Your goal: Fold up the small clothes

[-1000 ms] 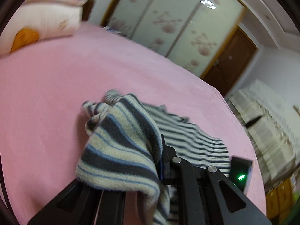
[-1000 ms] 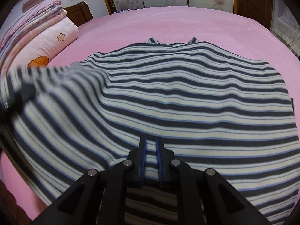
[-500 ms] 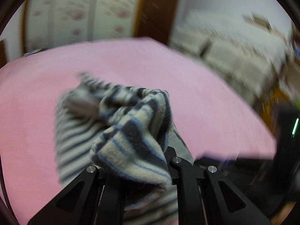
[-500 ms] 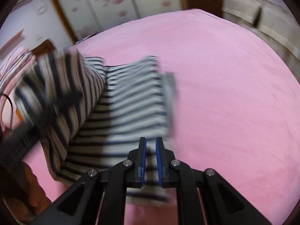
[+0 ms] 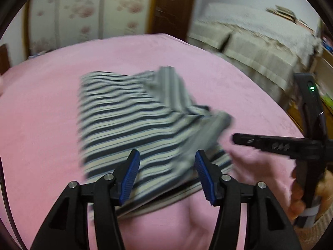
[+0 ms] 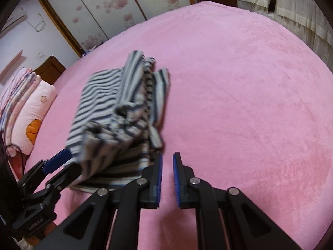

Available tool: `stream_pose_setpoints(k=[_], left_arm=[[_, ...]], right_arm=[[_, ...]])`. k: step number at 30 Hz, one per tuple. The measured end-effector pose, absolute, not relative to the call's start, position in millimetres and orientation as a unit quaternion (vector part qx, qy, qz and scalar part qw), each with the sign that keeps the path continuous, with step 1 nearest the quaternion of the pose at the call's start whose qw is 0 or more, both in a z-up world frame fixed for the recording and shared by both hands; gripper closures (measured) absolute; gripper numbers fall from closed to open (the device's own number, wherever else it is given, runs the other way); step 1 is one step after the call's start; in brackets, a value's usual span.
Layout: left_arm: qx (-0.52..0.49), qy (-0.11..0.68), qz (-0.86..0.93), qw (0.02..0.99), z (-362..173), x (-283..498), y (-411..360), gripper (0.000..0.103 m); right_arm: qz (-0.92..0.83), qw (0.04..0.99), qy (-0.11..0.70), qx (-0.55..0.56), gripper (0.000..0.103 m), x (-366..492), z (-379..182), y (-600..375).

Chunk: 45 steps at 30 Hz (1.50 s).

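Note:
A grey, white and blue striped garment (image 5: 124, 125) (image 6: 108, 108) lies on the pink bed (image 5: 41, 125) (image 6: 239, 104), with one side folded over into a blurred, rumpled flap. My left gripper (image 5: 168, 177) (image 6: 64, 166) hovers at its near edge. Its jaws are opening; the flap slips down between them, past the right pad, and neither pad presses on it. My right gripper (image 6: 168, 177) (image 5: 235, 138) is shut with nothing between its pads, over bare blanket just right of the garment's near corner. A hand (image 5: 301, 189) holds its handle.
Pink pillows (image 6: 31, 108) and folded bedding lie at the bed's left end by a dark headboard (image 6: 50, 68). Flowered wardrobe doors (image 5: 87, 16) stand behind the bed. A beige covered sofa (image 5: 260, 48) stands past the bed's right edge. Bare pink blanket stretches right of the garment.
The left gripper carried the striped fold across the garment and its jaws spread, letting the cloth drop. The right gripper left the hem and now sits over bare blanket beside it.

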<state>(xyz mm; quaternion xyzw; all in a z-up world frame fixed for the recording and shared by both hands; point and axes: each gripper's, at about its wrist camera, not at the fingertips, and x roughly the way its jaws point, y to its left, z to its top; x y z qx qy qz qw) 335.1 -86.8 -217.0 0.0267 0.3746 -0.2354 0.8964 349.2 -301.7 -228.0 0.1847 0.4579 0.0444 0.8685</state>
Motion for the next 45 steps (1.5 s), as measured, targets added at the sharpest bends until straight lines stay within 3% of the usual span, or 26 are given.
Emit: stream_pose_setpoints(k=[3, 9, 13, 30, 32, 34, 36, 40, 41, 42, 45], left_arm=[[0.003, 0.385, -0.173, 0.907, -225.6, 326.4, -52.8, 0.035], [-0.12, 0.456, -0.129, 0.873, -262.1, 319.6, 11.7, 0.035], [-0.196, 0.463, -0.136, 0.854, -275.3, 319.0, 33.0, 0.035], [-0.298, 0.473, -0.184, 0.808, -280.5, 341.6, 12.5, 0.032], [-0.301, 0.474, -0.179, 0.808, -280.9, 346.4, 9.4, 0.038], [-0.291, 0.477, -0.174, 0.811, -279.1, 349.1, 6.1, 0.067], [-0.279, 0.483, -0.172, 0.812, -278.4, 351.7, 3.0, 0.083], [-0.278, 0.49, -0.165, 0.81, -277.3, 355.0, 3.1, 0.091], [-0.281, 0.488, -0.164, 0.81, -275.9, 354.6, 4.5, 0.091], [-0.284, 0.485, -0.164, 0.811, -273.9, 353.7, 6.6, 0.092], [-0.31, 0.48, -0.164, 0.804, -275.6, 350.6, 18.8, 0.092]], right_arm=[[0.057, 0.866, 0.455, 0.198, 0.092, 352.1, -216.0, -297.6], [0.066, 0.868, 0.453, 0.193, 0.078, 347.3, -200.0, -286.1], [0.075, 0.86, 0.463, 0.2, 0.071, 345.8, -200.7, -284.3], [0.082, 0.843, 0.491, 0.203, 0.069, 346.2, -213.7, -267.2], [0.077, 0.843, 0.494, 0.198, 0.069, 348.7, -216.4, -266.6], [0.072, 0.841, 0.499, 0.198, 0.069, 350.4, -219.7, -266.8], [0.072, 0.839, 0.5, 0.204, 0.069, 351.7, -223.2, -267.9], [0.071, 0.831, 0.507, 0.216, 0.071, 356.6, -234.1, -269.5], [0.074, 0.831, 0.504, 0.224, 0.079, 356.9, -235.8, -270.5], [0.078, 0.831, 0.501, 0.229, 0.094, 356.6, -235.8, -271.0], [0.093, 0.836, 0.485, 0.238, 0.095, 349.1, -226.0, -269.4]])
